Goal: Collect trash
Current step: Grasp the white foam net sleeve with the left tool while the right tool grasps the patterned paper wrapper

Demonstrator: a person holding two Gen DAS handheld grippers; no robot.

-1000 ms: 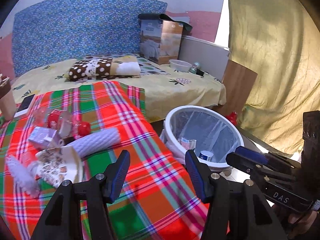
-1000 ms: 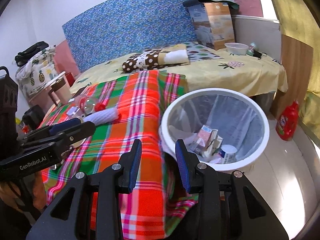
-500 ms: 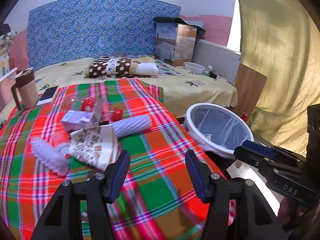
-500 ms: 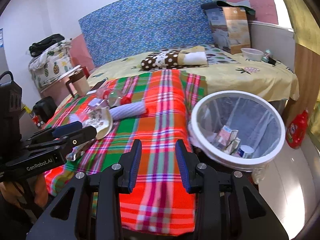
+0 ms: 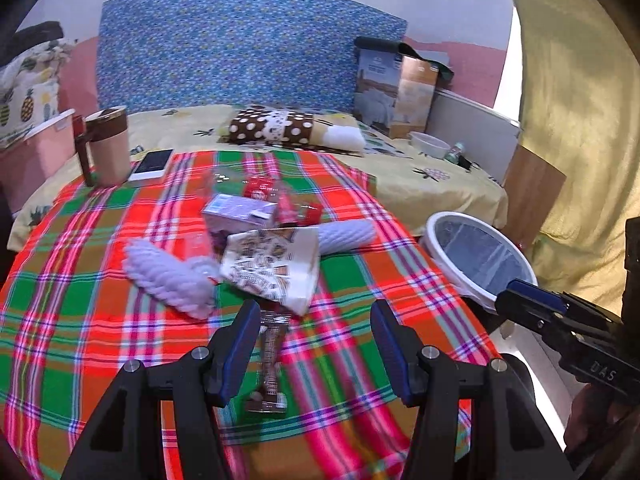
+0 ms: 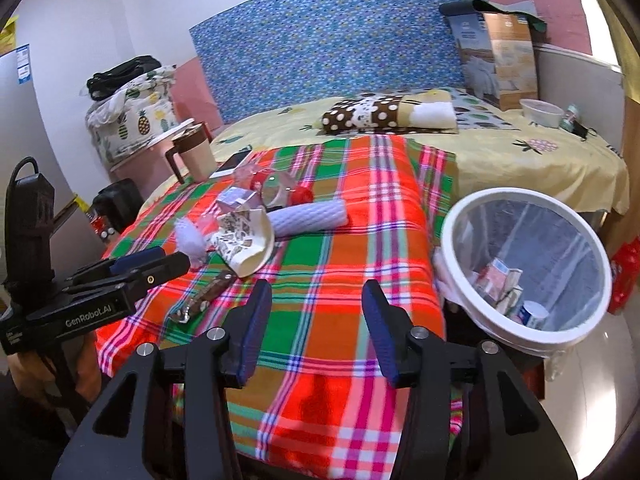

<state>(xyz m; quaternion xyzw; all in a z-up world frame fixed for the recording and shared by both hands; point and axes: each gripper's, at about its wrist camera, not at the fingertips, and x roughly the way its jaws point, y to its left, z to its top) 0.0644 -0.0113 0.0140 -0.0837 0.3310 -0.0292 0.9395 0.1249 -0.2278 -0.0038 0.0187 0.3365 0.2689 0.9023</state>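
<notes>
A pile of trash lies on the plaid cloth point(image 5: 80, 300): a printed paper cup point(image 5: 276, 268) on its side, a purple carton point(image 5: 240, 212), two white foam sleeves point(image 5: 168, 276), and red wrappers point(image 5: 260, 190). A brown snack wrapper point(image 5: 272, 360) lies flat nearest me. My left gripper point(image 5: 314, 344) hovers open over the cloth, its left finger beside that wrapper, not touching it. My right gripper point(image 6: 316, 332) is opening above the cloth's front edge with nothing between its jaws. The white-rimmed bin point(image 6: 452, 220) stands to the right and holds cartons and a small cup.
A brown mug point(image 5: 108, 148) and a phone point(image 5: 154, 164) sit at the cloth's far left corner. Behind are a polka-dot pillow point(image 5: 272, 130), a cardboard box point(image 5: 392, 88) and a bowl point(image 5: 430, 144). A red bottle point(image 6: 624, 272) stands on the floor past the bin.
Both views have swung left, from the bin toward the trash pile. The brown wrapper has come into view under the left gripper. The right jaws stand wider apart.
</notes>
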